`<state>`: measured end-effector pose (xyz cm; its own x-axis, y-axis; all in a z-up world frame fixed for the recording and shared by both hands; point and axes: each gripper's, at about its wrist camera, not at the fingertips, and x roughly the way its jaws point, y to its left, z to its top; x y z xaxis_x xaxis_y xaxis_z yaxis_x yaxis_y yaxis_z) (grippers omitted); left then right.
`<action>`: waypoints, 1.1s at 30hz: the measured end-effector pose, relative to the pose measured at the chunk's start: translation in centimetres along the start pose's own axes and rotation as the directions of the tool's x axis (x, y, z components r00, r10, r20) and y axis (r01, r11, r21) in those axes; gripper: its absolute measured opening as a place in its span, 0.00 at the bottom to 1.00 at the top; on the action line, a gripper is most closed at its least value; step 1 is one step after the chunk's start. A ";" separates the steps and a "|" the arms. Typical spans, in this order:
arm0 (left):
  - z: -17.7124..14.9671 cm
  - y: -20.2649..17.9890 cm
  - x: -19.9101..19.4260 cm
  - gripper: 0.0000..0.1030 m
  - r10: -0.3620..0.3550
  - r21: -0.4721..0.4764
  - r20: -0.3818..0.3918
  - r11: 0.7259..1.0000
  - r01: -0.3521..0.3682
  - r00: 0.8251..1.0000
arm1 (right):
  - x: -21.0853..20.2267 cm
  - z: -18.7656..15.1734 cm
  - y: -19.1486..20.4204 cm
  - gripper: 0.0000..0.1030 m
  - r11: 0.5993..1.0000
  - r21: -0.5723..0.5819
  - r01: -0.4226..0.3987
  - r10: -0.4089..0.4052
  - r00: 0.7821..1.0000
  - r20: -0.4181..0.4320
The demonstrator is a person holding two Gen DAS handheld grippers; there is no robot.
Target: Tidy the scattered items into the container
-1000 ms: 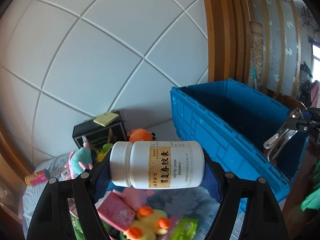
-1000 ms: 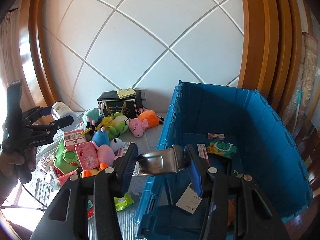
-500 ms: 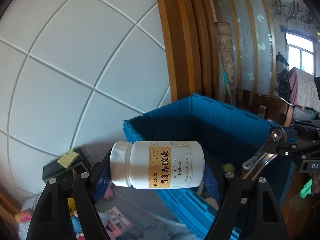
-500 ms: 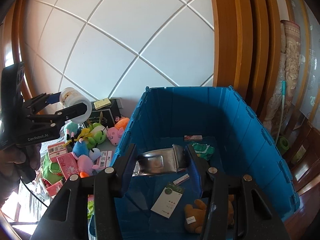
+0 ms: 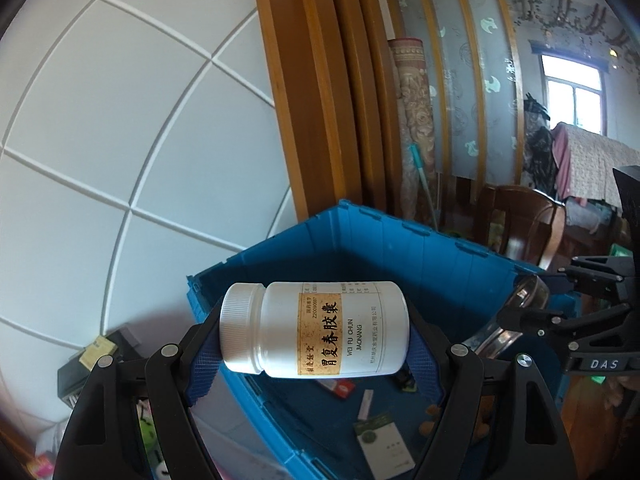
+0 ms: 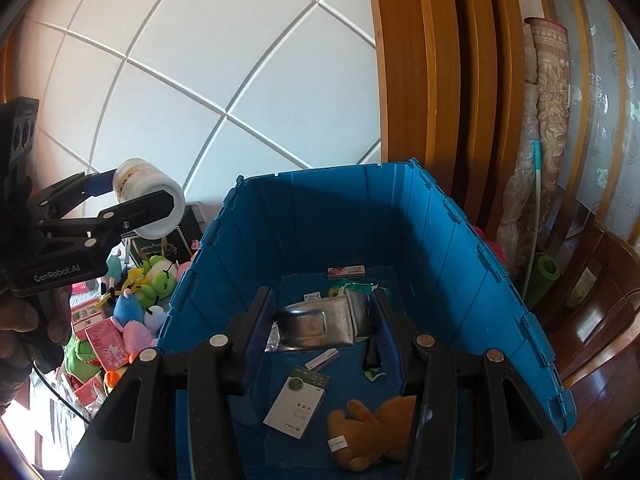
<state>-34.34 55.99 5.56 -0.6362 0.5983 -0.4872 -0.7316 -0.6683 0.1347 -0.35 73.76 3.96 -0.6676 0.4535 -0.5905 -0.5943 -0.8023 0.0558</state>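
My left gripper (image 5: 316, 340) is shut on a white medicine bottle (image 5: 316, 336) with a tan label, held sideways above the left rim of the blue crate (image 5: 360, 256). My right gripper (image 6: 322, 322) is shut on a shiny metal utensil (image 6: 320, 322) and holds it over the inside of the blue crate (image 6: 500, 280). The left gripper with the bottle (image 6: 148, 204) shows at the left of the right wrist view. The right gripper with the utensil (image 5: 516, 320) shows at the right of the left wrist view. In the crate lie a brown plush (image 6: 372, 432), a white card box (image 6: 296, 400) and small packets.
Plush toys (image 6: 156, 280) and pink packets (image 6: 106, 336) are scattered on the table left of the crate. A black box (image 5: 88, 364) stands by the white panelled wall. Wooden frames, a rolled carpet (image 6: 548, 120) and a dark wooden chair (image 6: 600, 320) stand right of the crate.
Both grippers have moved right, from over the scattered items to over the crate. The left gripper has swung towards the crate's corner. Both keep their hold.
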 end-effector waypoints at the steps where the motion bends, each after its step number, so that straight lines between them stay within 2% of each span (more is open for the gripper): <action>1: 0.2 -0.4 0.2 0.76 -0.003 0.005 -0.003 1.000 0.003 1.000 | 0.3 0.0 -0.3 0.46 1.000 0.003 0.003 -0.003 1.000 -0.005; 10: 2.2 -2.2 2.6 0.76 -0.032 0.006 -0.020 0.999 0.032 0.999 | 2.0 0.7 -1.9 0.46 0.999 0.013 0.035 -0.035 0.999 -0.020; 20: 3.4 -2.1 4.7 0.76 -0.026 -0.006 -0.028 1.000 0.026 0.999 | 3.9 2.4 -3.7 0.46 0.997 0.018 0.069 -0.068 0.997 -0.019; 23: 4.0 -1.7 5.1 0.77 -0.013 -0.038 -0.018 0.999 0.012 1.000 | 5.8 3.2 -4.0 0.47 0.997 -0.004 0.078 -0.078 0.995 -0.057; 24: 4.1 -1.5 5.3 0.85 -0.021 -0.055 -0.026 0.998 0.020 0.999 | 6.4 3.3 -4.2 0.48 0.995 -0.005 0.099 -0.099 0.992 -0.072; 25: 4.1 -1.4 5.5 0.99 -0.031 -0.069 -0.031 0.997 0.029 0.999 | 6.6 3.3 -4.3 0.66 0.994 -0.004 0.110 -0.110 0.991 -0.074; 26: 4.0 -1.4 5.4 0.99 -0.029 -0.074 -0.023 0.997 0.027 0.999 | 6.5 3.3 -4.3 0.89 0.995 0.001 0.103 -0.103 0.993 -0.058; 27: 3.9 -1.4 5.2 0.99 -0.022 -0.071 -0.016 0.997 0.020 1.000 | 6.2 3.1 -4.4 0.94 0.995 0.006 0.104 -0.103 0.993 -0.048; 33: 2.8 -1.1 4.8 0.99 -0.015 -0.091 -0.041 0.996 0.012 0.999 | 5.4 1.6 -4.5 0.96 0.994 0.032 0.103 -0.101 0.993 -0.064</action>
<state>-37.27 60.86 5.46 -0.6143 0.5901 -0.5238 -0.7136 -0.6988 0.0495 -2.02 80.43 1.85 -0.5742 0.5066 -0.6431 -0.6740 -0.7385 0.0200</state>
